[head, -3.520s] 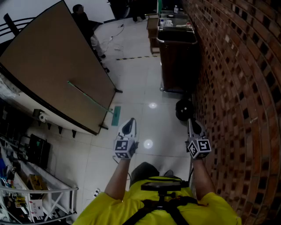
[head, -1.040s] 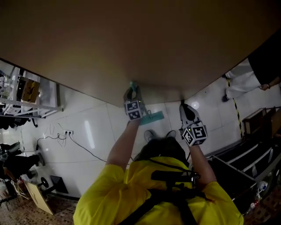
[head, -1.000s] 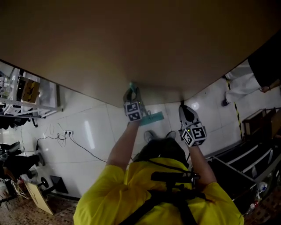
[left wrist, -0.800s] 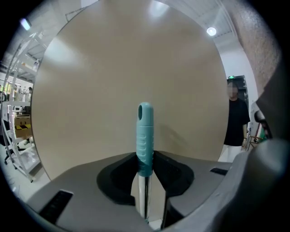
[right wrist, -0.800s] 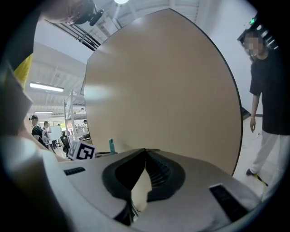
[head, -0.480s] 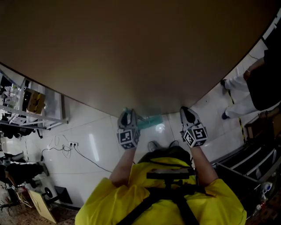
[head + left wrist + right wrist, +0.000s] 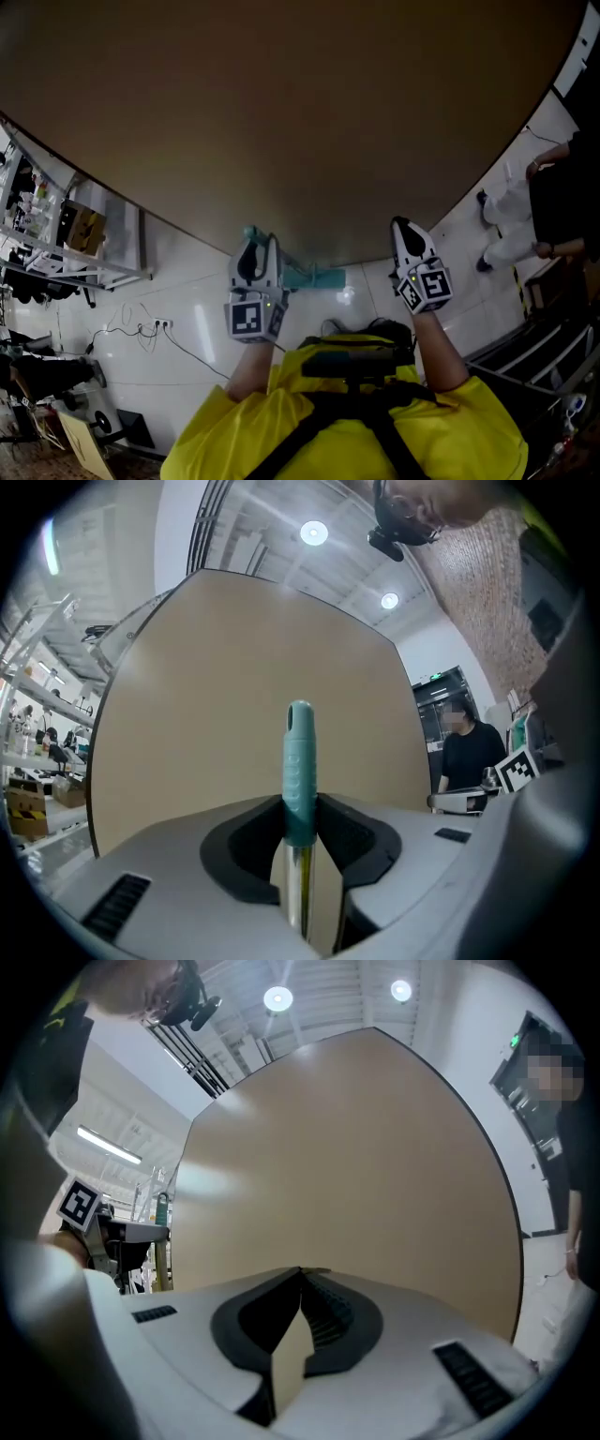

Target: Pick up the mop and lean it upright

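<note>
Mop handle (image 7: pixel 299 761) upright at frame centre, clamped by left gripper (image 7: pixel 300 810) fingers (image 7: pixel 246 841); right gripper (image 7: pixel 300 1277) fingers together, empty; board (image 7: pixel 216 686) ahead.

Head view dim and underexposed; brown board (image 7: pixel 281 112) murky, corners darkest. One small glare spot on the white floor (image 7: pixel 349 296). Both gripper views brighter, lit from above by round ceiling lamps (image 7: pixel 313 532) that bloom. Heavy fisheye bending, black vignette at rims. Mop handle (image 7: pixel 299 761) sharp.
</note>
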Tool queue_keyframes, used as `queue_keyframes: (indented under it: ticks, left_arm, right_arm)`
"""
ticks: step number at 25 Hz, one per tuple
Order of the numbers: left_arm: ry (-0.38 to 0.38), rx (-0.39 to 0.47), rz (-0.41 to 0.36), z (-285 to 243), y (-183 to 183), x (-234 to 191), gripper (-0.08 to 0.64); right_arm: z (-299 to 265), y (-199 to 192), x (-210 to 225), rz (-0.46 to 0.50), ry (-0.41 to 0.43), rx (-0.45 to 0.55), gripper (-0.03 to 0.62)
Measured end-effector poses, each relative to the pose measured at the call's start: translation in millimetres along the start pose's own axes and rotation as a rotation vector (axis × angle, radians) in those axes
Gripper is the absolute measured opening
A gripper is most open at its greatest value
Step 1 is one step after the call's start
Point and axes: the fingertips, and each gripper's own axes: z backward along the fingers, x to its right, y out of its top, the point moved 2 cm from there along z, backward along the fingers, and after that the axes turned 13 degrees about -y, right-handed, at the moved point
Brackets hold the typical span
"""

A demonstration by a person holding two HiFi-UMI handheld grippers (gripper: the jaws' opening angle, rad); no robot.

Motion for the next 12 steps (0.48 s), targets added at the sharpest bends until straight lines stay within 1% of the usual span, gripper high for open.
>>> queue_keyframes:
  ticks: [2,6,10,12]
  left_arm:
    - [-0.009,-0.027,0.011,1,0,-2,0.115]
    - [-0.018,-0.04,0.003,2,-17,-12,0.115]
    - [0.014,-0.063,0.035,5,-27,-20,0.115]
    - [0.014,-0.071,0.041,6,-29,-21,0.115]
  right_arm:
    - [-3,7,-6,-0.002,0.003,0.019,0.008]
    - [-6,4,-19,0.001,0.015,0.02,0.008]
    - [-8,-2,-27,0.007,0.017,0.015,0.008]
    - [-8,-3,-29,0.01,0.019,0.015,0.008]
